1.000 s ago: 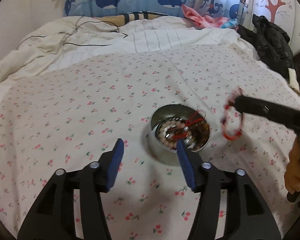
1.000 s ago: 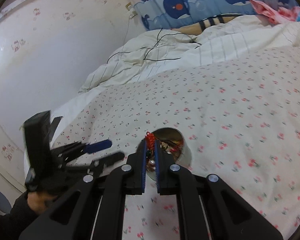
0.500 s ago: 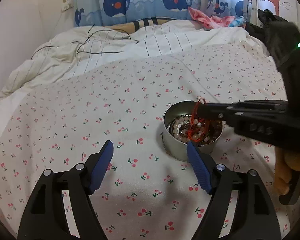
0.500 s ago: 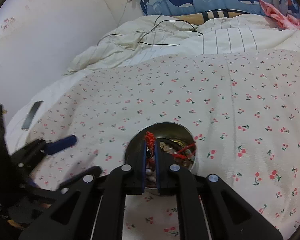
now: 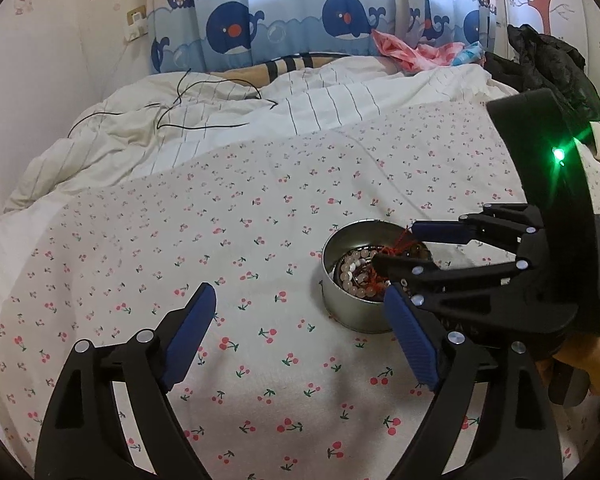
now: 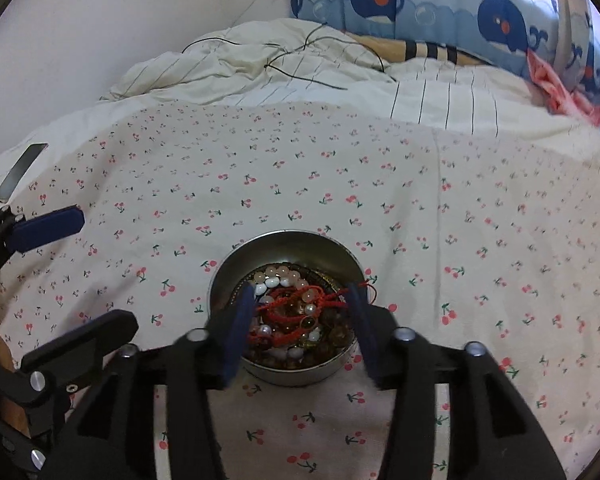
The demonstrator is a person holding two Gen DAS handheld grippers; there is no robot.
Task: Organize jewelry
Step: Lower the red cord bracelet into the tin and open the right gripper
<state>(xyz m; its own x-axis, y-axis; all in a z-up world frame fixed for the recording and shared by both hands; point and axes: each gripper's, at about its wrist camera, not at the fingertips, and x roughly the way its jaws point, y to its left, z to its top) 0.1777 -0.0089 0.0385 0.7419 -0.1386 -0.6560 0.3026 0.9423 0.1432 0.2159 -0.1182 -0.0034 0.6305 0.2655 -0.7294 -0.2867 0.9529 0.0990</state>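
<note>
A round metal tin (image 5: pixel 354 314) stands on the cherry-print bedsheet (image 5: pixel 240 208), with several bead bracelets inside. My right gripper (image 6: pixel 302 295) hovers over the tin (image 6: pixel 284 237) with its jaws opening. Between them a red cord bracelet (image 6: pixel 296 306) lies on the beads, and the pads do not press on it. In the left wrist view the right gripper (image 5: pixel 396 245) reaches into the tin from the right. My left gripper (image 5: pixel 300 294) hangs just left of the tin, its jaws opening with only sheet between them; one blue pad (image 6: pixel 48 229) shows in the right wrist view.
A phone (image 6: pixel 20 172) lies at the bed's left edge. A black cable (image 5: pixel 204 108) runs over the rumpled striped duvet (image 5: pixel 260 120) at the back. A black jacket (image 5: pixel 548 56) and pink cloth (image 5: pixel 404 48) sit back right. A hand (image 5: pixel 572 364) holds the right gripper.
The right gripper carried the red bracelet over the tin, sank and opened; the bracelet now lies in the tin. The left gripper's jaws spread wider.
</note>
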